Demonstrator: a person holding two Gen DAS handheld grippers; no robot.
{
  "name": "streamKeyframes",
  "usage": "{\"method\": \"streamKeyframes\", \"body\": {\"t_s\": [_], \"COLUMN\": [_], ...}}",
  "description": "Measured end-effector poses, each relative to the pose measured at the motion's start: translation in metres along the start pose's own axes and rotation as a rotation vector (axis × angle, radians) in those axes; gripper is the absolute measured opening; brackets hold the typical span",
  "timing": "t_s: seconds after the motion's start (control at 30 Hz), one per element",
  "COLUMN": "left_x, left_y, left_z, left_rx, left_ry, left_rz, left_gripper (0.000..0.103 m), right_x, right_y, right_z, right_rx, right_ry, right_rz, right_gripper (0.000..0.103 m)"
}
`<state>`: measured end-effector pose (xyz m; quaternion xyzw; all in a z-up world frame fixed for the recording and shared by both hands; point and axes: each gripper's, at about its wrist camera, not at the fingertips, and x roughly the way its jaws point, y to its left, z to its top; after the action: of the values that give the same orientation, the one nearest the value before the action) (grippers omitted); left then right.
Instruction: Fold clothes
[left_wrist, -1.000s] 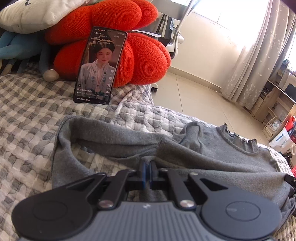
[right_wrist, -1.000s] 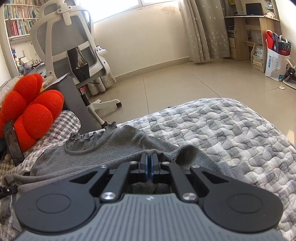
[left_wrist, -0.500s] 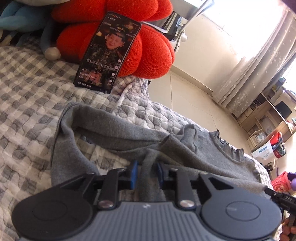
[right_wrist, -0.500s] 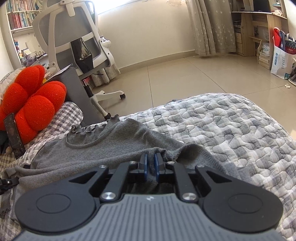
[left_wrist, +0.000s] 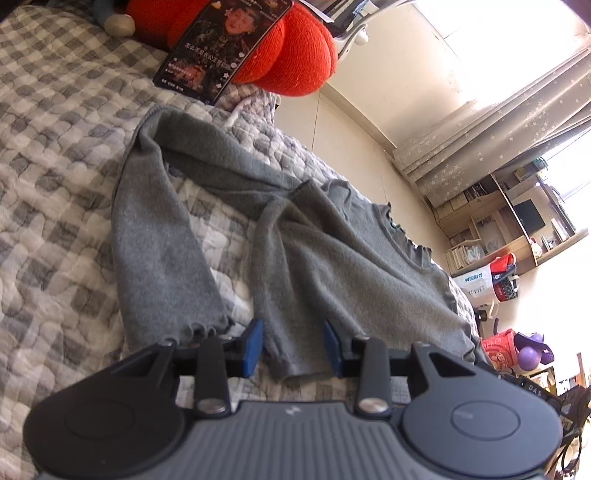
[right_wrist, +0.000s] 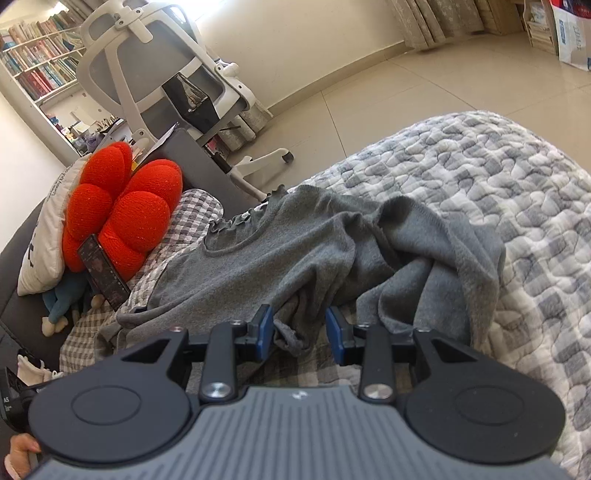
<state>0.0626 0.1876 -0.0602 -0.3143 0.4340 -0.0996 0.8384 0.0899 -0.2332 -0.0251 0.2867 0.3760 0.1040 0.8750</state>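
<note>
A grey long-sleeved top (left_wrist: 332, 266) with a frilled collar lies rumpled on the checked quilt (left_wrist: 55, 155). One sleeve runs down the left in the left wrist view. My left gripper (left_wrist: 293, 345) has its jaws opening, with a corner of the top's hem lying loose between the blue pads (left_wrist: 253, 345), untouched by them. In the right wrist view the same top (right_wrist: 295, 251) is bunched, with a sleeve folded up on its right side. My right gripper (right_wrist: 300, 332) is opening too, a small fold of grey cloth resting between its pads without being pressed.
A red flower-shaped cushion (right_wrist: 118, 214) and a phone (left_wrist: 218, 48) propped against it stand at the head of the bed. A white office chair (right_wrist: 166, 77) and tiled floor (right_wrist: 388, 92) lie beyond the bed edge. Shelves and bags stand at the right (left_wrist: 498, 236).
Both grippers went from shut on the grey cloth to open, letting it drop onto the quilt. Both views have rolled and pulled back a little from the top.
</note>
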Motion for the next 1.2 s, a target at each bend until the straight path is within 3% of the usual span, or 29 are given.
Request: {"method": "streamKeyframes", "body": {"t_s": [0.2, 0.37, 0.5, 0.6, 0.67, 0.73, 0.77, 0.97, 1.2], "left_x": [0.005, 0.007, 0.01, 0.011, 0.011, 0.01, 0.009, -0.008, -0.042], "left_y": [0.006, 0.003, 0.0, -0.004, -0.006, -0.008, -0.009, -0.013, -0.016], "left_z": [-0.014, -0.013, -0.011, -0.012, -0.013, -0.014, -0.014, -0.013, -0.016], "left_rx": [-0.087, -0.083, -0.056, -0.008, 0.013, 0.029, 0.037, 0.069, 0.108], "left_ry": [0.034, 0.04, 0.039, 0.035, 0.03, 0.022, 0.018, -0.005, 0.002], "left_rz": [-0.034, -0.028, -0.004, 0.037, 0.05, 0.06, 0.067, 0.09, 0.066], "left_gripper": [0.034, 0.034, 0.026, 0.012, 0.009, 0.008, 0.007, 0.007, 0.007], "right_x": [0.001, -0.001, 0.002, 0.008, 0.012, 0.015, 0.015, -0.001, -0.03], "right_y": [-0.015, -0.027, -0.028, -0.021, -0.015, -0.009, -0.006, 0.009, 0.025], "right_z": [-0.002, 0.003, 0.004, 0.001, -0.002, -0.004, -0.006, -0.012, -0.015], "right_rx": [0.156, 0.266, 0.295, 0.24, 0.178, 0.106, 0.064, -0.093, -0.22], "right_ry": [0.032, 0.032, 0.042, 0.059, 0.057, 0.047, 0.042, -0.011, -0.03], "right_rz": [0.061, 0.11, 0.123, 0.091, 0.06, 0.027, 0.005, -0.06, -0.123], "right_gripper": [0.036, 0.036, 0.036, 0.036, 0.036, 0.025, 0.013, 0.013, 0.013]}}
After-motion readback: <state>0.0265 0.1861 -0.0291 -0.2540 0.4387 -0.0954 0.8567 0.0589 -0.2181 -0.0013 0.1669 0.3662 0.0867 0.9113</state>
